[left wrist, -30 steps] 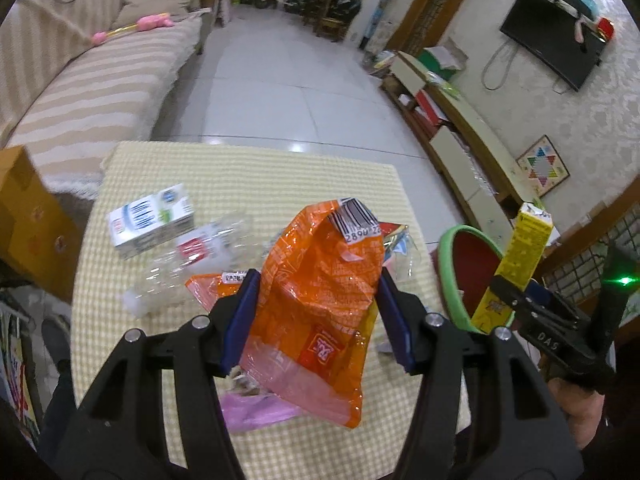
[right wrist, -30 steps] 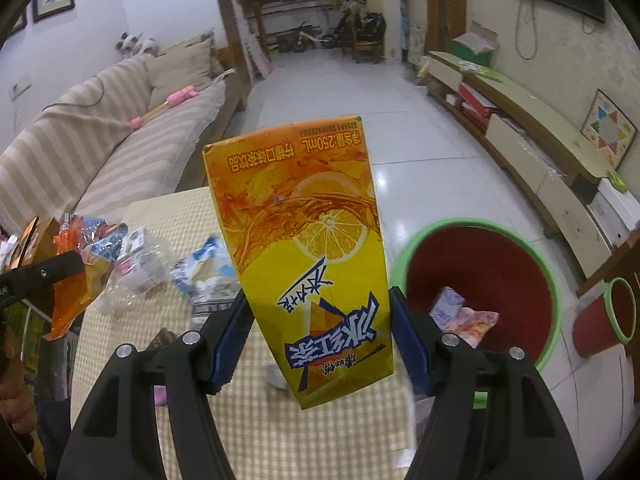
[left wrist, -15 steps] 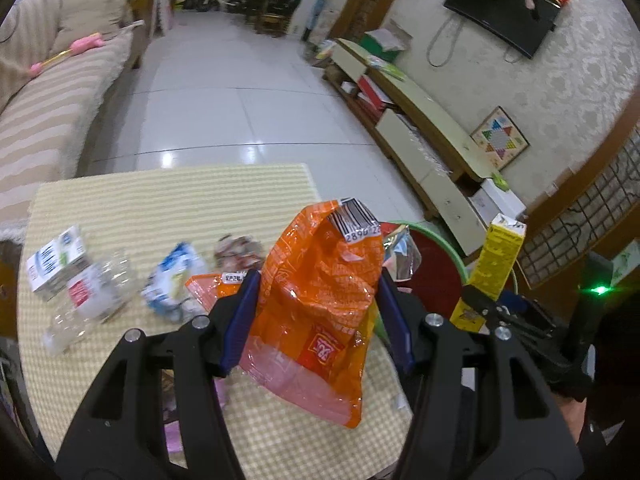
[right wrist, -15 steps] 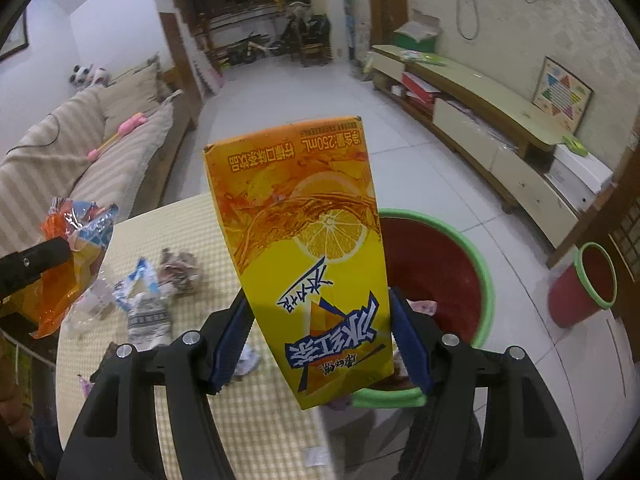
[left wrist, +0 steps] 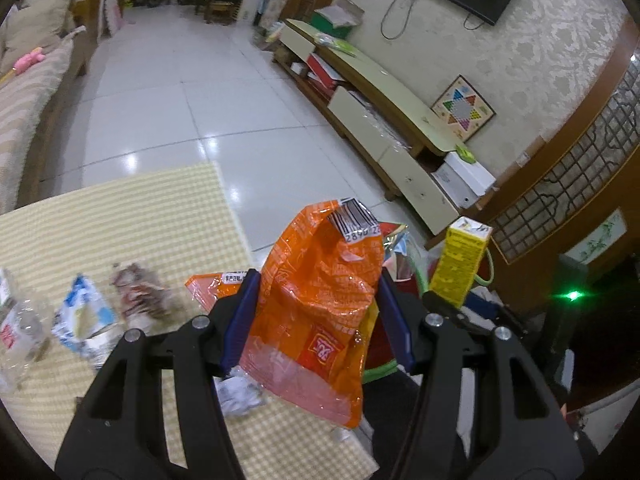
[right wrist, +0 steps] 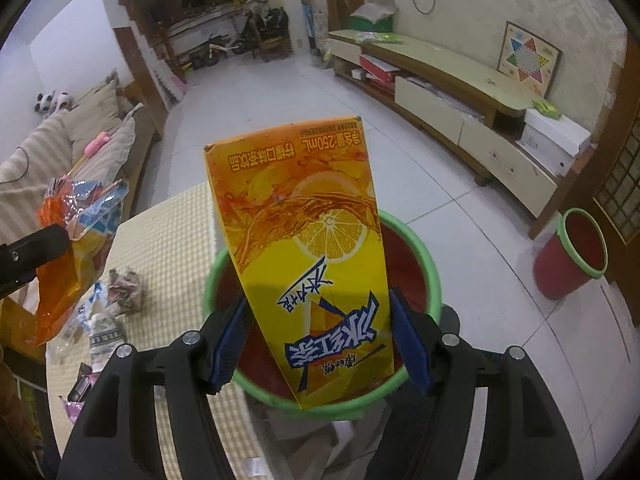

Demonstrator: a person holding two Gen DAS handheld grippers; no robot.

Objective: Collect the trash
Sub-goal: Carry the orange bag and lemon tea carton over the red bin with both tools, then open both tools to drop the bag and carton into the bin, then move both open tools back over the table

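Observation:
My left gripper [left wrist: 316, 316] is shut on a crumpled orange plastic wrapper [left wrist: 320, 304] with a barcode at its top, held above the right end of the checked table [left wrist: 132, 216]. My right gripper [right wrist: 320, 340] is shut on a yellow lemon-tea carton [right wrist: 308, 240], held upside down right over the red bin with a green rim [right wrist: 424, 264] beside the table. The same carton [left wrist: 460, 268] and the right gripper show at the right of the left wrist view, with the bin mostly hidden behind the wrapper. The orange wrapper [right wrist: 64, 264] shows at the left of the right wrist view.
On the table lie a blue-white packet [left wrist: 80, 316], a crumpled brown wrapper [left wrist: 140, 296], a clear plastic bottle [left wrist: 20, 332] and white paper scraps [left wrist: 240, 392]. A second small red bin [right wrist: 572, 256] stands on the tiled floor by a low TV cabinet [right wrist: 460, 92]. A striped sofa [right wrist: 52, 152] is at the left.
Both grippers have carried their loads rightward along the table. The carton now hangs over the red bin's mouth, and the wrapper has reached the table's right end. Neither grip has changed.

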